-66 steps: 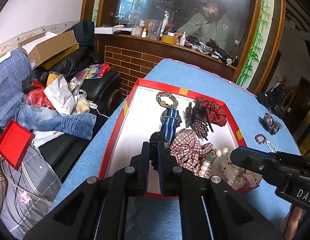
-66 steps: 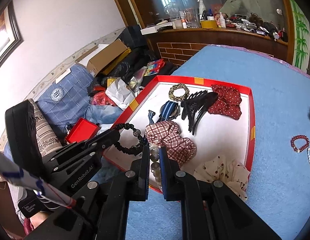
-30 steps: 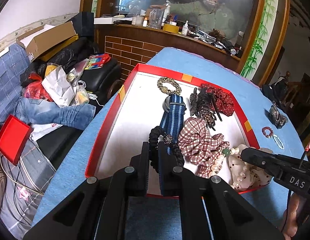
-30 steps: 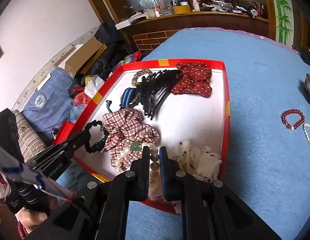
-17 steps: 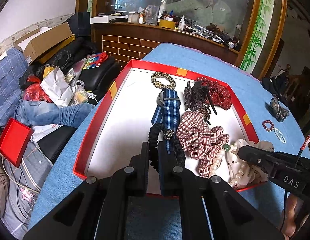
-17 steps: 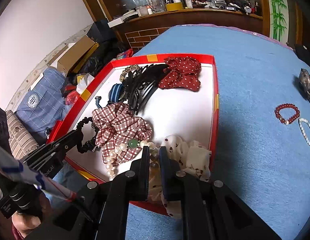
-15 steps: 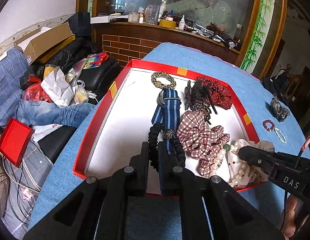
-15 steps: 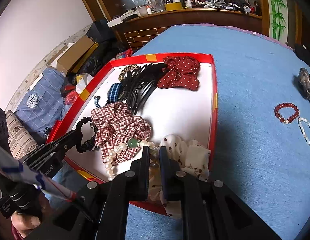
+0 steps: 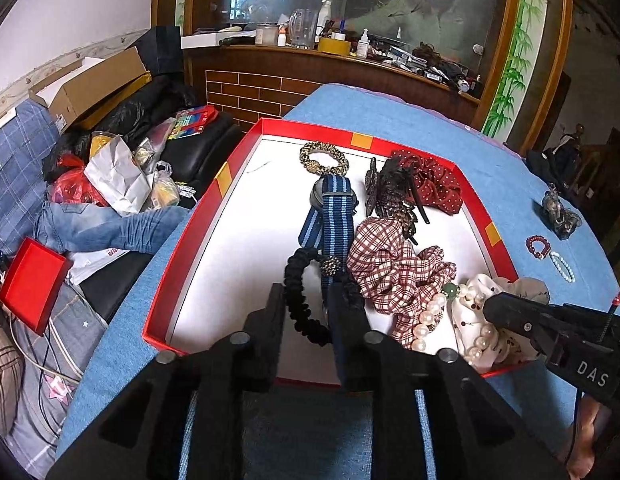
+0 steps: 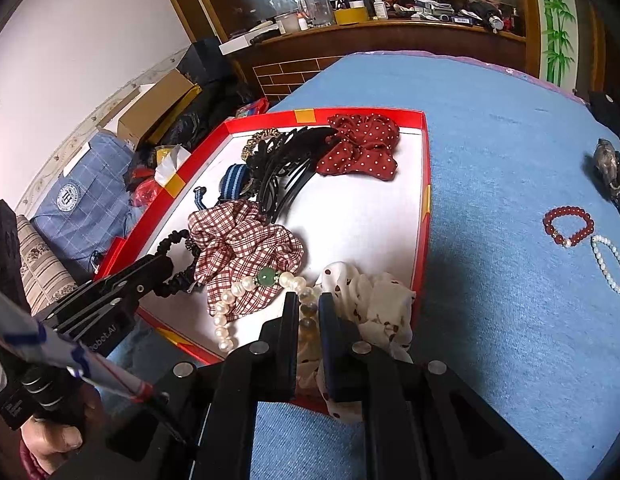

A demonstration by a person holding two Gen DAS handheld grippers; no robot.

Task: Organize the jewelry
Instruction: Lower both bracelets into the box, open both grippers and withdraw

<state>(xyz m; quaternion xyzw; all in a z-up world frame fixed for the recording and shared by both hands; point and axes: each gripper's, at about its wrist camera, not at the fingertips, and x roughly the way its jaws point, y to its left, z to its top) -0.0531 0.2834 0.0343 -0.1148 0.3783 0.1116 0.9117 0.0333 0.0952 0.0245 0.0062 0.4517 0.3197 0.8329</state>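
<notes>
A red-rimmed white tray (image 9: 178, 248) on the blue table holds hair ties and jewelry. My left gripper (image 9: 311, 302) is open over a black beaded hair tie (image 9: 296, 304) that lies in the tray's near end. My right gripper (image 10: 308, 310) is shut on a pearl necklace (image 10: 246, 286) with a green bead, which is draped over a plaid scrunchie (image 10: 242, 250) and a spotted white scrunchie (image 10: 373, 300). The necklace also shows in the left wrist view (image 9: 429, 312).
The tray also holds a striped blue strap (image 9: 333, 220), a gold scrunchie (image 9: 323, 158), black hair claws (image 10: 286, 172) and a red dotted scrunchie (image 10: 359, 148). A red bead bracelet (image 10: 567, 226), a pearl bracelet (image 10: 609, 264) and a dark figurine (image 10: 611, 174) lie on the table at right.
My left gripper has opened and let go of the black hair tie, which now lies in the tray. My right gripper has lowered the pearl necklace onto the scrunchies.
</notes>
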